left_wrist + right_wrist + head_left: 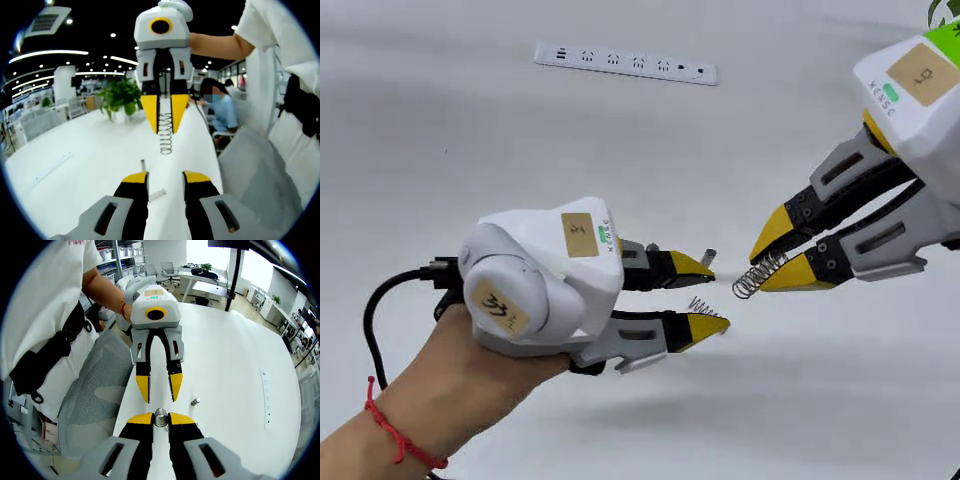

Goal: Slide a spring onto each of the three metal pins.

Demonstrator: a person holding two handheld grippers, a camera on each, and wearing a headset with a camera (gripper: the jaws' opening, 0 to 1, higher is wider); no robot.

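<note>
My right gripper [767, 268] comes in from the upper right, shut on a coiled spring [760, 274] that juts out between its yellow tips. In its own view the spring [160, 417] sits end-on between the jaws. My left gripper [710, 297], held in a hand at lower left, points at it with its jaws open and nothing between them. One short metal pin [708, 256] stands on the white table just past the left gripper's upper tip. A second spring [701, 305] lies loose on the table between the left jaws. The left gripper view shows the pin [142, 165], the loose spring [157, 194] and the held spring [165, 132].
A white power strip [625, 62] lies at the far side of the table [520, 150]. A black cable [380, 300] trails from the left gripper. A grey mesh chair [95, 405] stands at the table's edge beside the person. A potted plant [117, 97] stands at the table's far end.
</note>
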